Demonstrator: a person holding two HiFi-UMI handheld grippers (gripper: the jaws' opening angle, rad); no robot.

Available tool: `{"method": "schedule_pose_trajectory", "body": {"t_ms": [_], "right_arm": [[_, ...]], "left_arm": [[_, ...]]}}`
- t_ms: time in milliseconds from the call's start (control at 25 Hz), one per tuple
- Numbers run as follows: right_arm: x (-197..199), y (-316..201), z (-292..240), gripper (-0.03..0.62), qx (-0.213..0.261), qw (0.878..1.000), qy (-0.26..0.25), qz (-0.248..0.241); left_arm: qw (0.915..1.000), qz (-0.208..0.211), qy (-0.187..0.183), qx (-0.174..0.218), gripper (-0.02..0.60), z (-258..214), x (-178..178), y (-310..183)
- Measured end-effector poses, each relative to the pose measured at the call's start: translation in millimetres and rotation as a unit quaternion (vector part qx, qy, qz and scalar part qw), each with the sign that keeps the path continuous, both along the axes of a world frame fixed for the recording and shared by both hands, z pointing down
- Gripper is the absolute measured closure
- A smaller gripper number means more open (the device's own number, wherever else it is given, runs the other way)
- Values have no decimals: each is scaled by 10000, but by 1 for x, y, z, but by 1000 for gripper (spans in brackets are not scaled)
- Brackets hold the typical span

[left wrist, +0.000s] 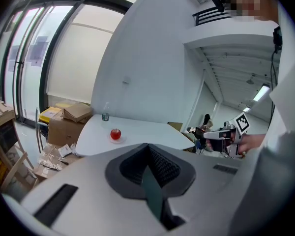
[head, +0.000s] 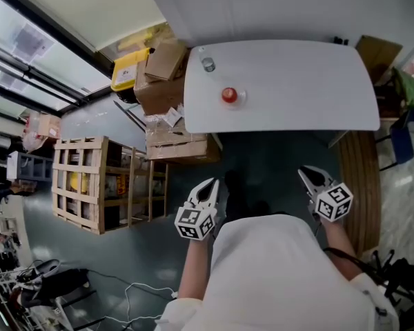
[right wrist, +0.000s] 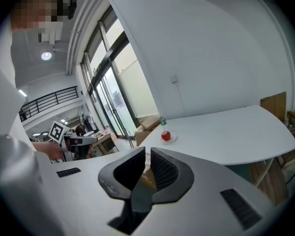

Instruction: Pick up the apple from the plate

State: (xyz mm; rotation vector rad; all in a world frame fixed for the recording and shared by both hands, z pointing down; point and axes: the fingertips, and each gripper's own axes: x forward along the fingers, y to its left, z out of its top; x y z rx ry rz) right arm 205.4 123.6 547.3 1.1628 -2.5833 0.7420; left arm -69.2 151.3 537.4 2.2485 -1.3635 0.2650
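A red apple (head: 228, 95) sits on a small clear plate (head: 241, 99) toward the left side of the white table (head: 310, 81). It also shows small and far off in the left gripper view as the apple (left wrist: 115, 133) and in the right gripper view as the apple (right wrist: 165, 135). Both grippers are held low in front of the person, well short of the table. My left gripper (head: 212, 183) (left wrist: 148, 146) is shut and empty. My right gripper (head: 305, 173) (right wrist: 147, 151) has its jaws drawn together to a thin slit, nothing between them.
A small bottle (head: 208, 64) stands on the table behind the apple. Cardboard boxes (head: 162, 74) and a yellow box (head: 130, 67) pile up at the table's left end, with a wooden crate (head: 90, 181) nearer. A wooden panel (head: 362, 185) stands at the right.
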Motion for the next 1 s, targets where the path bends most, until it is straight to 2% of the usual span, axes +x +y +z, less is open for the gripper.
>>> {"method": "schedule_pose_trajectory", "body": {"t_ms": [360, 1000], "right_arm": [[-20, -40, 1, 542, -135, 9996, 60, 245], [-91, -123, -1, 542, -370, 9964, 226, 729]], "left_arm": [[9993, 366, 19, 3, 580, 0, -13, -62], [9917, 1246, -173, -258, 580, 25, -74, -170]]}}
